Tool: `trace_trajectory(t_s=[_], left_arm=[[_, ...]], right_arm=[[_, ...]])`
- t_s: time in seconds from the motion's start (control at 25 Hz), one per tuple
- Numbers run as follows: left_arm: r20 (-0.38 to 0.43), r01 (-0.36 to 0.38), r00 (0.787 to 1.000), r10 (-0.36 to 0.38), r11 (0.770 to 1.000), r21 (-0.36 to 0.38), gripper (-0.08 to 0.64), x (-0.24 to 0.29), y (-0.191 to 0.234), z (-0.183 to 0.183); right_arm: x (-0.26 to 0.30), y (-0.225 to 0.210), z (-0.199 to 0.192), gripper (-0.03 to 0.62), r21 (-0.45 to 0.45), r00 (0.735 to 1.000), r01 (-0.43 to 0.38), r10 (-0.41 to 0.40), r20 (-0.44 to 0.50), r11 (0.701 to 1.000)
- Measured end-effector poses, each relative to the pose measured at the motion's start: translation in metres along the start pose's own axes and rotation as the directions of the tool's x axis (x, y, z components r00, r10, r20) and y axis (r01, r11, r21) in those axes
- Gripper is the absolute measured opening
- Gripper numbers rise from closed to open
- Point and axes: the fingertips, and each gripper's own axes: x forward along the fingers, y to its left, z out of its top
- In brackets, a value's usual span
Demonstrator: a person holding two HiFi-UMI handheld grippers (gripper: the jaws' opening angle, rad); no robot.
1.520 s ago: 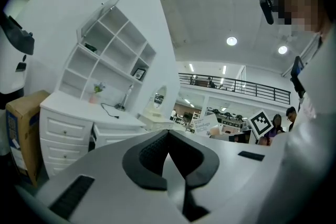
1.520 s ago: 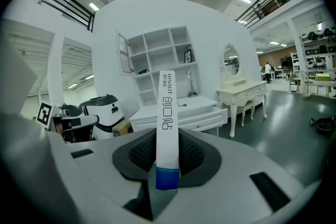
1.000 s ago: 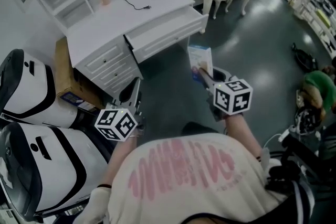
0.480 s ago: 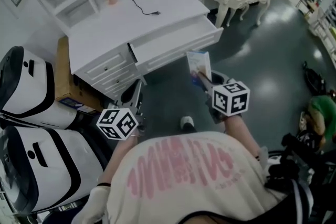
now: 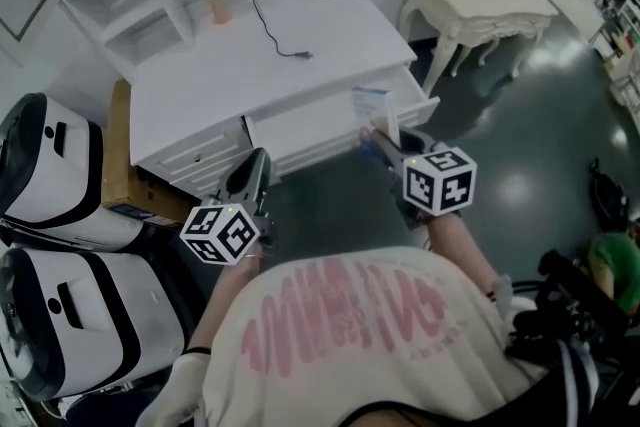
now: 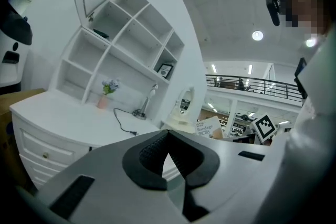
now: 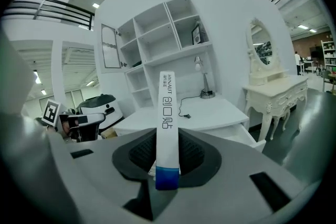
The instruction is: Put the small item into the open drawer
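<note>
One slim box [image 7: 167,113] stands long-axis upright, pinched in right gripper [image 7: 167,138]; left gripper [image 6: 168,136] closed.

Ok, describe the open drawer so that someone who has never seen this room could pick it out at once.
Find the white desk with open shelves standing along its back. Under the right part of its top sits one wide, shallow drawer. It is the only one pulled out: the stack of small drawers to its left is shut.
</note>
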Motion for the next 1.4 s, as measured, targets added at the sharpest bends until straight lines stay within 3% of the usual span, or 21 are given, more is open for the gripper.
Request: trace_trajectory(t_s=[0.28,0.6,1.0,1.4], left_arm=[[0.051,-0.050,0.997,0.050,0.999,-0.005,0.029,0.043,0.007,0.009],[-0.010,-0.109,0.994,0.109,0.994,-0.002,0.029,0.046,0.024,-0.010],[-0.045,-0.078,0.996,0.078,0.997,0.005,0.029,0.102,0.044,-0.012],[-0.060,-0.123,0.991,0.122,0.992,-0.022,0.029,0.135,0.087,-0.007]], right_arm=[[0.031,-0.046,0.022,0.094,-0.024,0.999,-0.048,0.048,-0.002,0.999],[0.056,-0.053,0.002,0.094,0.000,0.991,-0.124,0.124,-0.051,0.992],[0.101,-0.087,-0.012,0.094,0.027,0.983,-0.114,0.117,-0.144,0.993],[0.173,-0.090,-0.021,0.094,0.065,0.932,-0.232,0.241,-0.270,0.970]])
